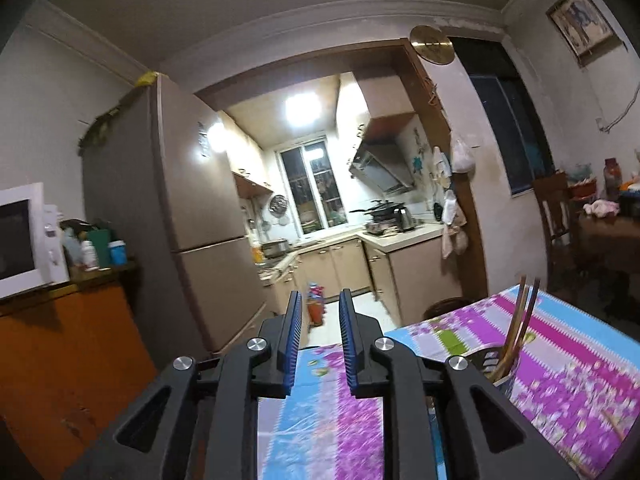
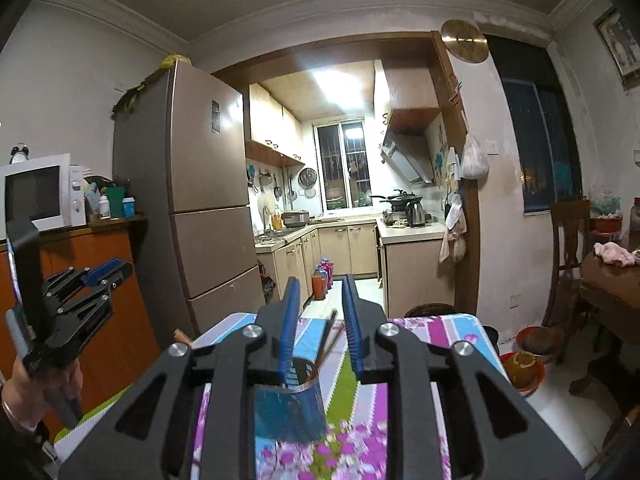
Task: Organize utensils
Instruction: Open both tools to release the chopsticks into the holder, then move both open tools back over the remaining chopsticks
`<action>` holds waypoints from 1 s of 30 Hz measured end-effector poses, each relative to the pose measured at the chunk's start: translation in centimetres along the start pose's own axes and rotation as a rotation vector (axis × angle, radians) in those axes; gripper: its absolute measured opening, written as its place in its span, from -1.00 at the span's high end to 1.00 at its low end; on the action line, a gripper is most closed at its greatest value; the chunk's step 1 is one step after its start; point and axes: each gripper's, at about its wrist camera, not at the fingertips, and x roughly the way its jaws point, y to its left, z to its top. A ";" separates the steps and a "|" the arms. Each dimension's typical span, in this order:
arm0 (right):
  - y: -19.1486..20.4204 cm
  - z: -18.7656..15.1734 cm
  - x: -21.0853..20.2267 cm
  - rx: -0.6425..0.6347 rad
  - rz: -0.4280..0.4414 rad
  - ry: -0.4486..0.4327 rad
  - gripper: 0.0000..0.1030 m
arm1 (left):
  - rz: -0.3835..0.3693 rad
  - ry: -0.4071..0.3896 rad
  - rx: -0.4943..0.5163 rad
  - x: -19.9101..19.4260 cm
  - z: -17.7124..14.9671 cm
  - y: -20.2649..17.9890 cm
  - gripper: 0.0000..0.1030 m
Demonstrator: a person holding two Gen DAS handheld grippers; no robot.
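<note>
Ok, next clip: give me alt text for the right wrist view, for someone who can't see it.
The right gripper hangs open above a blue utensil holder with chopsticks in it, on a table under a floral tablecloth. The left gripper, hand-held, is raised at the far left; beyond are a fridge and a lit kitchen.

No legible text, brand, number or sign appears in either view. The dark label on the refrigerator door and the framed picture on the wall are too small and blurred to read.
</note>
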 end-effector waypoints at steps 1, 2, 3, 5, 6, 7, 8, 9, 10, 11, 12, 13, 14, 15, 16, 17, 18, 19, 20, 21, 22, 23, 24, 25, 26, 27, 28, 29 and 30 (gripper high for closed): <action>-0.3 -0.4 -1.3 0.009 0.002 0.000 0.60 | 0.007 0.004 0.002 -0.7 -0.5 0.2 0.60; -0.5 -0.7 -2.0 0.015 0.003 0.001 0.60 | 0.014 0.010 0.002 -1.3 -1.0 0.4 0.60; -0.7 -1.1 -2.8 0.022 0.001 0.006 0.60 | 0.021 0.015 0.001 -1.7 -1.3 0.5 0.60; -1.0 -2.0 -4.5 0.033 -0.006 0.020 0.60 | 0.040 0.027 0.009 -2.9 -2.3 0.7 0.60; -1.0 -2.3 -5.0 0.034 -0.003 0.024 0.60 | 0.046 0.030 0.015 -3.3 -2.5 0.7 0.60; -1.0 -2.8 -5.8 0.031 -0.004 0.032 0.58 | 0.054 0.031 0.023 -3.9 -2.9 0.7 0.60; -0.8 -3.2 -6.4 0.026 -0.007 0.036 0.52 | 0.060 0.036 0.032 -4.5 -3.3 0.6 0.60; -0.7 -3.7 -6.9 0.021 -0.010 0.039 0.45 | 0.062 0.040 0.036 -4.8 -3.6 0.5 0.60; -0.6 -4.3 -7.5 0.015 -0.016 0.046 0.43 | 0.062 0.044 0.038 -5.4 -3.8 0.4 0.60; -0.5 -4.8 -7.9 0.011 -0.019 0.054 0.43 | 0.061 0.048 0.041 -6.0 -4.2 0.2 0.60; -0.3 -5.3 -8.2 0.009 -0.019 0.064 0.43 | 0.061 0.051 0.046 -6.3 -4.3 0.0 0.60; -0.3 -5.8 -8.5 0.009 -0.019 0.075 0.43 | 0.064 0.054 0.055 -6.8 -4.6 -0.2 0.59; -0.2 -6.4 -8.8 0.011 -0.018 0.086 0.43 | 0.070 0.056 0.068 -7.2 -4.9 -0.5 0.57; 0.0 -6.8 -9.1 0.012 -0.017 0.095 0.42 | 0.072 0.058 0.075 -7.5 -5.0 -0.7 0.56; 0.0 -7.4 -9.4 0.013 -0.016 0.104 0.42 | 0.070 0.061 0.080 -8.0 -5.4 -0.9 0.55; 0.2 -7.8 -9.7 0.011 -0.017 0.109 0.39 | 0.067 0.066 0.081 -8.5 -5.7 -1.0 0.54; 0.2 -8.1 -10.0 0.007 -0.020 0.112 0.37 | 0.064 0.070 0.080 -8.7 -5.9 -1.1 0.54; 0.3 -8.5 -10.3 0.001 -0.030 0.116 0.33 | 0.060 0.077 0.083 -9.1 -6.1 -1.3 0.54; 0.2 -8.8 -10.6 0.000 -0.032 0.120 0.31 | 0.058 0.081 0.086 -9.4 -6.3 -1.5 0.54; 0.2 -9.1 -10.8 0.003 -0.029 0.127 0.30 | 0.058 0.084 0.092 -9.8 -6.7 -1.6 0.54; 0.2 -9.3 -10.9 0.009 -0.025 0.134 0.30 | 0.053 0.089 0.098 -10.2 -7.1 -1.8 0.53; 0.1 -9.7 -11.1 0.015 -0.023 0.143 0.28 | 0.049 0.094 0.101 -10.3 -7.2 -2.0 0.53; 0.1 -10.0 -11.2 0.016 -0.023 0.150 0.25 | 0.042 0.101 0.106 -10.6 -7.5 -2.2 0.53; 0.1 -10.4 -11.4 0.014 -0.025 0.156 0.24 | 0.042 0.102 0.113 -10.8 -7.8 -2.3 0.53; 0.1 -10.7 -11.4 0.010 -0.028 0.165 0.22 | 0.045 0.102 0.123 -11.1 -8.2 -2.6 0.53; 0.1 -11.0 -11.5 0.007 -0.033 0.174 0.22 | 0.045 0.104 0.128 -11.3 -8.4 -2.6 0.52; 0.2 -11.3 -11.6 0.007 -0.036 0.180 0.22 | 0.042 0.110 0.127 -11.4 -8.6 -2.7 0.51; 0.1 -11.5 -11.7 0.009 -0.036 0.185 0.21 | 0.036 0.118 0.123 -11.5 -8.8 -2.7 0.50; 0.1 -11.7 -11.8 0.013 -0.035 0.190 0.20 | 0.035 0.123 0.122 -11.5 -9.0 -2.7 0.50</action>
